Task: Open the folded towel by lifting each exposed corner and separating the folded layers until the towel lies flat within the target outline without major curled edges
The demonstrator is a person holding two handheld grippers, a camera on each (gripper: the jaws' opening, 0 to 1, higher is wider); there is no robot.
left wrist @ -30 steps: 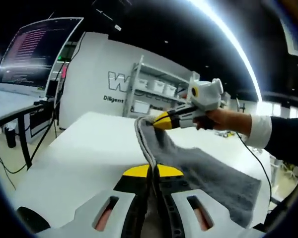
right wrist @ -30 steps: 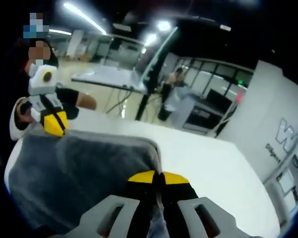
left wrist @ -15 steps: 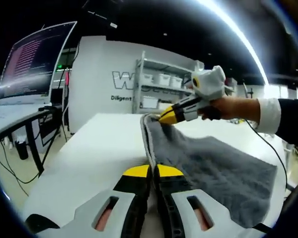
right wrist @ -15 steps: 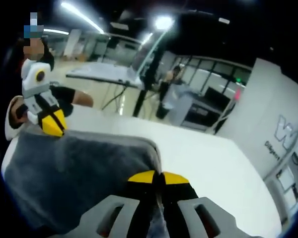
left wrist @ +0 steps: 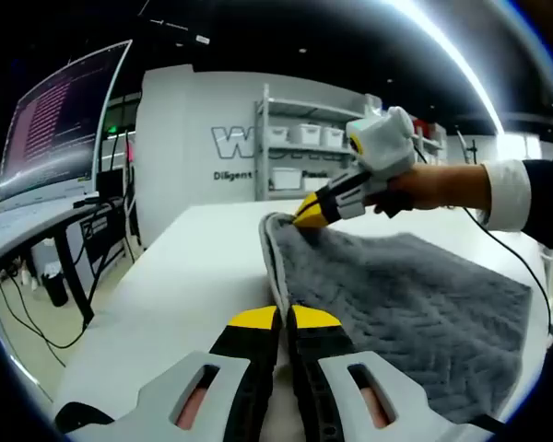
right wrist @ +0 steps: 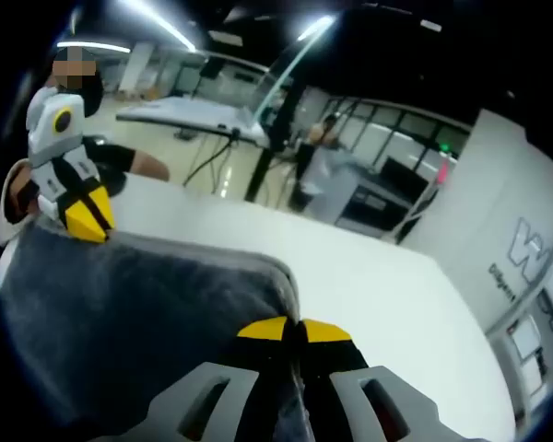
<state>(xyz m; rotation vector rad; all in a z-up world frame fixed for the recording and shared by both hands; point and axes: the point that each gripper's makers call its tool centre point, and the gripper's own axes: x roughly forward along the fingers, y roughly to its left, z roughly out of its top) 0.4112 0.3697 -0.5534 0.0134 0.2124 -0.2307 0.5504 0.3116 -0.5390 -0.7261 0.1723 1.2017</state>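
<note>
Both claws clenched on the towel's hemmed edge, one corner each, cloth stretched between them over the white desk [left wrist: 166, 276]. Step in hand looks like spreading and laying down: keep the two claws level and the hem taut, pull apart evenly so no slack forms mid-edge, lower together, and let go only once the cloth sits flat — dropping one corner early would likely curl it. No target outline visible on the desk, so I can't judge alignment. Left gripper view, near to far: left claw [left wrist: 282, 319] at 6 o'clock, jaws shut on the hem; grey towel [left wrist: 396, 295] runs from there toward 12 and fans out to 3–4 o'clock; right claw [left wrist: 311, 212] at about 12–1 o'clock, pinching the far corner, held by a hand [left wrist: 424, 187] in a white cuff. Right gripper view: right claw [right wrist: 292, 329] at 6 o'clock, shut on the hem; towel [right wrist: 120, 295] spreads to 9 o'clock; left claw [right wrist: 85, 214] at 10 o'clock on the far corner.
</note>
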